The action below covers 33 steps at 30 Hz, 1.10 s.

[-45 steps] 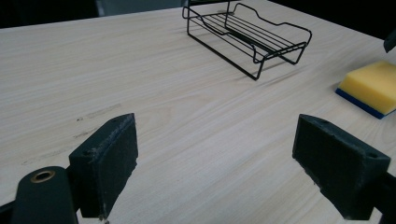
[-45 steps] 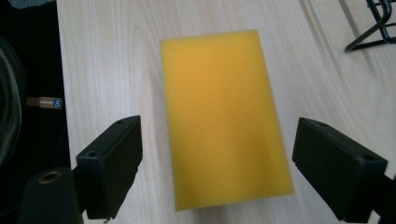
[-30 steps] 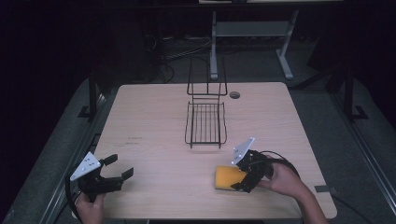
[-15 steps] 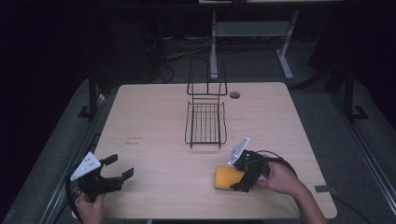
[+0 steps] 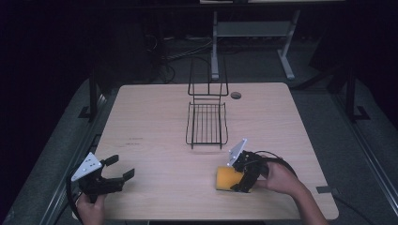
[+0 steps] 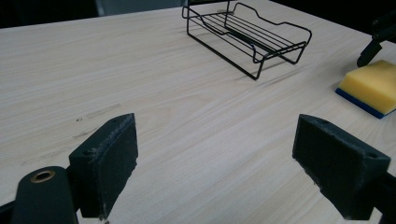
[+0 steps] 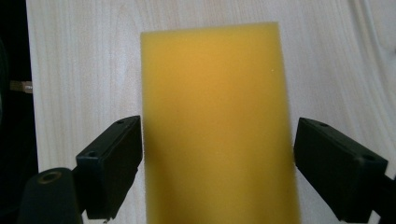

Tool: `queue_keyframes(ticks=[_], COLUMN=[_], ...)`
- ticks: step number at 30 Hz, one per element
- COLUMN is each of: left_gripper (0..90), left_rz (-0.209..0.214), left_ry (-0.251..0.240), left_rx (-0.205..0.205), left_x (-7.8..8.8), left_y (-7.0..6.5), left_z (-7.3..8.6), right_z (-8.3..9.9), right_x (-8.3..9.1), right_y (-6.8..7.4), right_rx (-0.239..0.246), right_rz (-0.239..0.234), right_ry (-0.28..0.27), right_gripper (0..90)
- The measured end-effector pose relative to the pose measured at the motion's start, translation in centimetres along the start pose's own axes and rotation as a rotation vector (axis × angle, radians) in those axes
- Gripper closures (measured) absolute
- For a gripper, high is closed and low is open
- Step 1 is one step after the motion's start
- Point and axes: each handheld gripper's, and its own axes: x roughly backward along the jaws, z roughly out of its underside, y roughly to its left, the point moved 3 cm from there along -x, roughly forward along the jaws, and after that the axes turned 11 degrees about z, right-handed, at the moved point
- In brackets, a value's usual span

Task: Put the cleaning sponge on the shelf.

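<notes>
At the left of the high view, the left gripper (image 5: 117, 169) was held low over the near left corner of the wooden table (image 5: 155, 117), gripped from below by the person's left hand (image 5: 90, 210). Its jaws stood wide apart with nothing between them, pointing across the bare tabletop toward the middle. In the left gripper view, only open wood lay ahead of the pads (image 6: 108, 158).

At the centre, toward the far edge, stood a black wire rack (image 5: 206, 123) with an upright wire back. A small round hole (image 5: 236, 95) lay in the table just right of it. Nothing stood between the rack and either gripper.

To the right, near the front edge, lay a yellow sponge (image 5: 225, 178), flat on the table; the left gripper view showed a blue underside (image 6: 359, 103). The right hand (image 5: 281, 180) held the right gripper (image 5: 237, 180) tilted downward over it. The jaws were spread, one on either side of the sponge (image 7: 217, 126), the left pad just beside its edge and the right pad slightly clear; they had not closed on it.
</notes>
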Motion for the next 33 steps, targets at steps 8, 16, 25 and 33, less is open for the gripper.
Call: queue_keyframes(ticks=[8, 16, 25, 33], left_gripper=[13.4, 13.4, 13.4, 13.4], left_rz=[-0.002, 0.0, -0.001, 0.0], left_ry=[0.002, 0.002, 0.001, -0.002], left_rx=[0.0, -0.001, -0.004, -0.004], left_x=[0.0, 0.0, 0.0, 0.1], left_y=[0.1, 0.1, 0.1, 0.1], left_z=[0.0, 0.0, -0.1, -0.1], right_z=[-0.1, 0.0, 0.2, 0.3], right_x=[-0.5, -1.0, -1.1, -1.2], right_y=[0.0, 0.4, 0.5, 0.6], right_rx=[0.005, 0.019, 0.012, 0.021], right_rz=[0.0, -0.001, 0.001, 0.004], right_ry=[0.017, 0.032, 0.036, 0.037], right_gripper=[15.3, 15.4, 15.6, 16.1])
